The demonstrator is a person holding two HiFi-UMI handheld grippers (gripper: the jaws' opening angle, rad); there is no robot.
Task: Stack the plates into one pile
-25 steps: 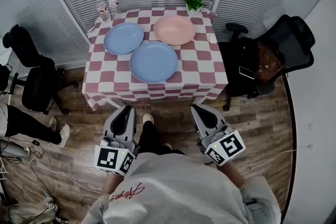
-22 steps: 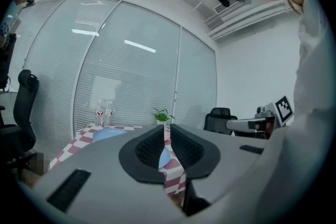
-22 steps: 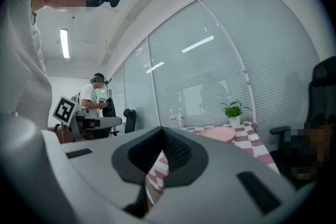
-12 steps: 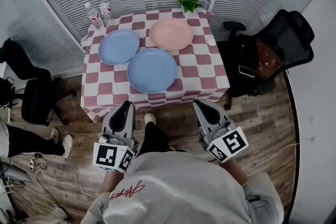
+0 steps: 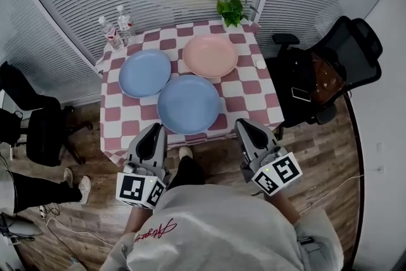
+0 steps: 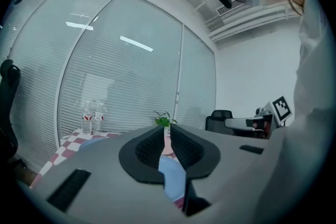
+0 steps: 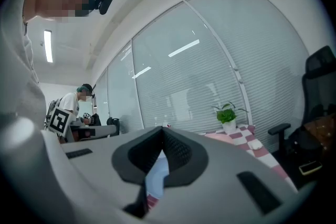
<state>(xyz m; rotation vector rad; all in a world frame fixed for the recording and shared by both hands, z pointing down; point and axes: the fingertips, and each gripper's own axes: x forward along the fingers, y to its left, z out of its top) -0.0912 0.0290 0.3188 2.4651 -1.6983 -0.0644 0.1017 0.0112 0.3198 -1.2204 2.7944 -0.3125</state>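
Three plates lie apart on the red-and-white checked table (image 5: 130, 130): a blue plate (image 5: 144, 73) at the back left, a pink plate (image 5: 210, 55) at the back right, and a second blue plate (image 5: 189, 104) nearest me. My left gripper (image 5: 154, 131) is level just short of the table's front edge, shut and empty. The right gripper (image 5: 245, 126) hangs beside it, also shut with nothing held. In the left gripper view the near blue plate (image 6: 172, 176) shows below the closed left gripper (image 6: 167, 136). The right gripper view shows the right gripper (image 7: 161, 140) closed over the same plate (image 7: 156, 176).
Two water bottles (image 5: 113, 28) stand at the table's back left corner and a potted plant (image 5: 231, 7) at the back right. A small white object (image 5: 259, 61) lies near the right edge. A black office chair (image 5: 330, 66) stands right of the table, another chair (image 5: 38, 130) left.
Both grippers have moved forward towards the table, and its front edge now lies right at their tips. The jaws stay shut. The plates have not moved.
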